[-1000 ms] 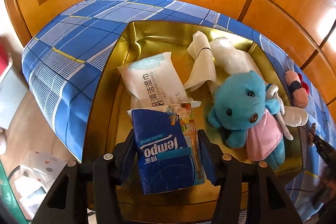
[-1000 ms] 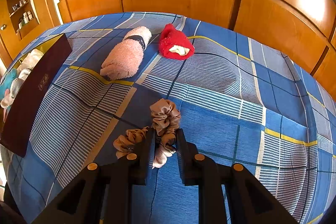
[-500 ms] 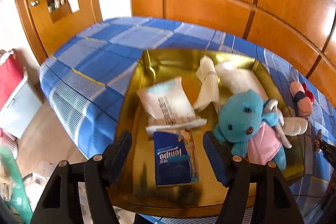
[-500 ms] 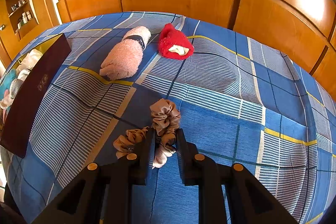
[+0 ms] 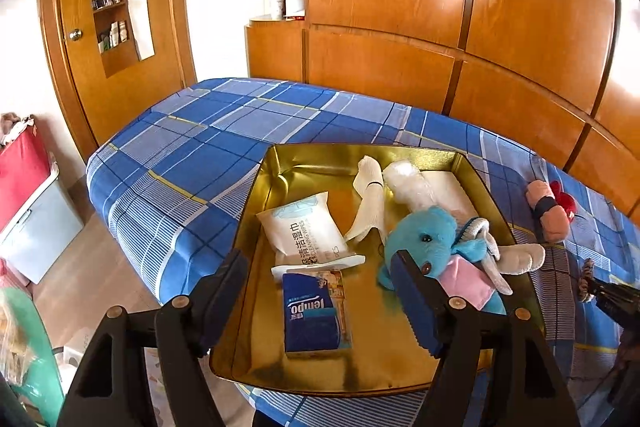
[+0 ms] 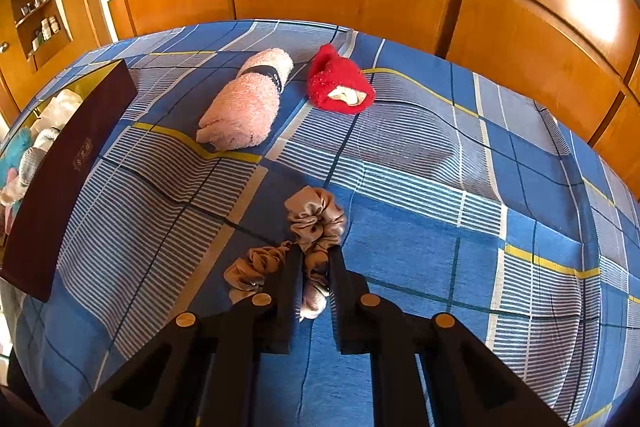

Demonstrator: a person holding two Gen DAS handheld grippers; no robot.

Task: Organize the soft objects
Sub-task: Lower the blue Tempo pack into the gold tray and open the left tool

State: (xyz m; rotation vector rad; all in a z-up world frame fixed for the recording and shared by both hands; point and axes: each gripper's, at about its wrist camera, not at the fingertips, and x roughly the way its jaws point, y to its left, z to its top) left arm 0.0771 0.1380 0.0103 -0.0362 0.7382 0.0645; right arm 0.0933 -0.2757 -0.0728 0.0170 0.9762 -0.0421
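Left gripper (image 5: 320,291) jaws opening, empty, above blue Tempo tissue pack (image 5: 311,311) in gold metal tray (image 5: 256,311); right gripper (image 6: 315,259) clamped on beige satin scrunchie (image 6: 314,217).

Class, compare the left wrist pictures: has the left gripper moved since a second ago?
Yes. The left gripper has pulled up and back from the gold tray, its fingers opening and leaving the blue tissue pack lying inside.

Left gripper (image 5: 318,291) opening above gold tray (image 5: 256,195), tissue pack (image 5: 314,311) lying inside, blue plush (image 5: 430,239) beside
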